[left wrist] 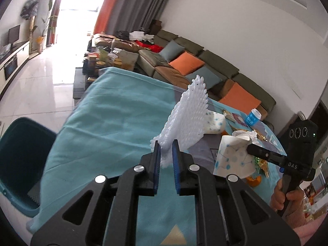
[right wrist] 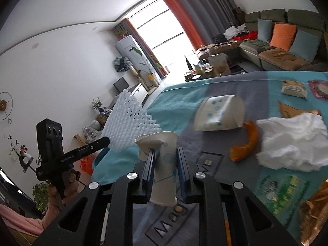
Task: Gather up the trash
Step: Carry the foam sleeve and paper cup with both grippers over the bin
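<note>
White foam net (left wrist: 184,121) is pinched in the left gripper (left wrist: 166,153); right gripper (right wrist: 164,164) is clamped on a crushed paper cup (right wrist: 162,164), both lifted above the bench (left wrist: 102,123). Teal bin (left wrist: 18,164) sits low left: swing over the rim, then release. Second cup (right wrist: 219,112), tissue (right wrist: 293,141), peel (right wrist: 246,141) and wrappers still out.

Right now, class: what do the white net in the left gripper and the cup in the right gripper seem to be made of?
White net: likely soft foam mesh, matte; open diamond lattice that bends.
Cup: probably thin paper, matte with blue dots; its rim is creased and dented.
</note>
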Tool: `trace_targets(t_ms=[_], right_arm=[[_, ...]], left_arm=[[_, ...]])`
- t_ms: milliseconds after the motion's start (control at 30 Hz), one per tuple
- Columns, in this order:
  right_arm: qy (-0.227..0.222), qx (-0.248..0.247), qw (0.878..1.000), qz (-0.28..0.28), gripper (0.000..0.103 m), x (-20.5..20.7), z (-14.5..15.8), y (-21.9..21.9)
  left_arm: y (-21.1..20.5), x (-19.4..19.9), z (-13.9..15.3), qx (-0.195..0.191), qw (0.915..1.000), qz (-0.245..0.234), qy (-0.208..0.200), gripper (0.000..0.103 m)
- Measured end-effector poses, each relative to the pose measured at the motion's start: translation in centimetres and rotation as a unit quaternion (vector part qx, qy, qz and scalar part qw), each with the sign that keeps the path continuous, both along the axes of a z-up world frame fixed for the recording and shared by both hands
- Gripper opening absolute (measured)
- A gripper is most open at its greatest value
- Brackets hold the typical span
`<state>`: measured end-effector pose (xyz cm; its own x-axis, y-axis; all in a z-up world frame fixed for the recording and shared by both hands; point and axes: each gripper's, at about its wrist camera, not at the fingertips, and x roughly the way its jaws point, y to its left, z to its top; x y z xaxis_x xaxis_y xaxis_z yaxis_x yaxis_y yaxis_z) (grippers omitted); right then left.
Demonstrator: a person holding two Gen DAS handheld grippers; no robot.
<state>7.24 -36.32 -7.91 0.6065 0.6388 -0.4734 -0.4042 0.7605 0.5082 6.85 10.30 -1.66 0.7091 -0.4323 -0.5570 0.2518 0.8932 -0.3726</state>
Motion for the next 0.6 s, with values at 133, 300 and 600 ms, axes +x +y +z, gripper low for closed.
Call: trace_targets(t_ms=[133, 300, 600], right_arm=[[0.0, 0.002, 1.0, 0.016, 0.02, 0.6, 0.2, 1.4], [0.003, 0.005, 0.999, 0.033, 0.019, 1.2, 0.5, 3.4], [0.007, 0.007, 0.997, 0.07, 0.019, 3.2, 0.5, 7.1]], left_arm=[[1.6, -1.5, 0.2, 0.004, 0.9998, 0.021, -0.007, 0.012], [3.9, -3.3, 0.3, 0.001, 0.9988, 0.048, -0.009, 0.012], [8.3, -5.6, 0.3, -0.004, 0.995, 0.099, -0.006, 0.012]])
